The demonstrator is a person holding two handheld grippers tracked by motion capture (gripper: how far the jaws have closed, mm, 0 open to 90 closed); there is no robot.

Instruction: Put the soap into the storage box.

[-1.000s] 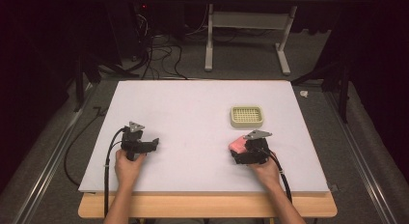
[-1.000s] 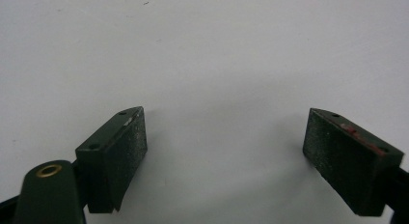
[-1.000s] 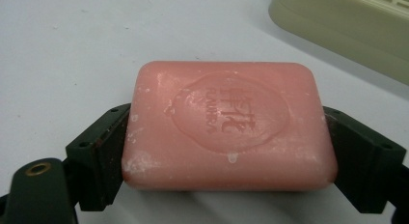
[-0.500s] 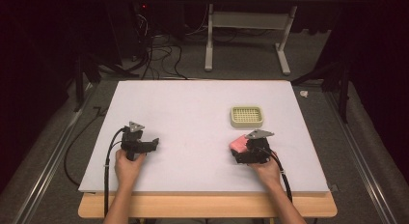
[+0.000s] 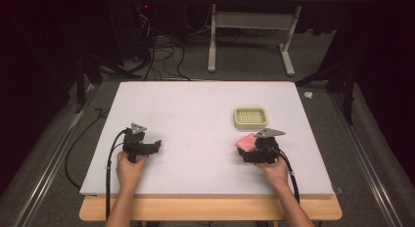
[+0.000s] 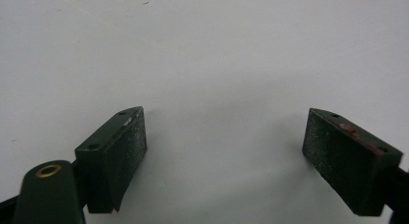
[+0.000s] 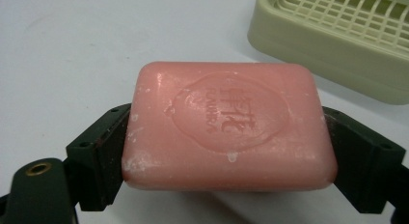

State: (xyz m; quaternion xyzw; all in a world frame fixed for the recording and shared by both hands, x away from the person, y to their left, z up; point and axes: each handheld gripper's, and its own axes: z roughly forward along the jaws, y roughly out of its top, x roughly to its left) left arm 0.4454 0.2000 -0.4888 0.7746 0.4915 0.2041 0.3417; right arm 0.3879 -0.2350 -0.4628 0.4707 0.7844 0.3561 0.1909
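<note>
A pink bar of soap [image 7: 229,125] with an embossed stamp sits between the jaws of my right gripper [image 7: 226,156], which is shut on its two short sides. From above, the soap [image 5: 245,142] and right gripper [image 5: 248,149] are at the table's front right. Just beyond them lies a pale green slatted soap dish [image 5: 250,118], which is at the top right of the right gripper view [image 7: 337,31], with nothing in it. My left gripper [image 5: 155,147] rests at the front left; its jaws [image 6: 226,156] stand wide open over bare white table.
The white tabletop [image 5: 195,109] spans the scene, with its front edge close behind both hands. Beyond the far edge are a dark floor with cables [image 5: 161,56] and a white table frame [image 5: 249,36].
</note>
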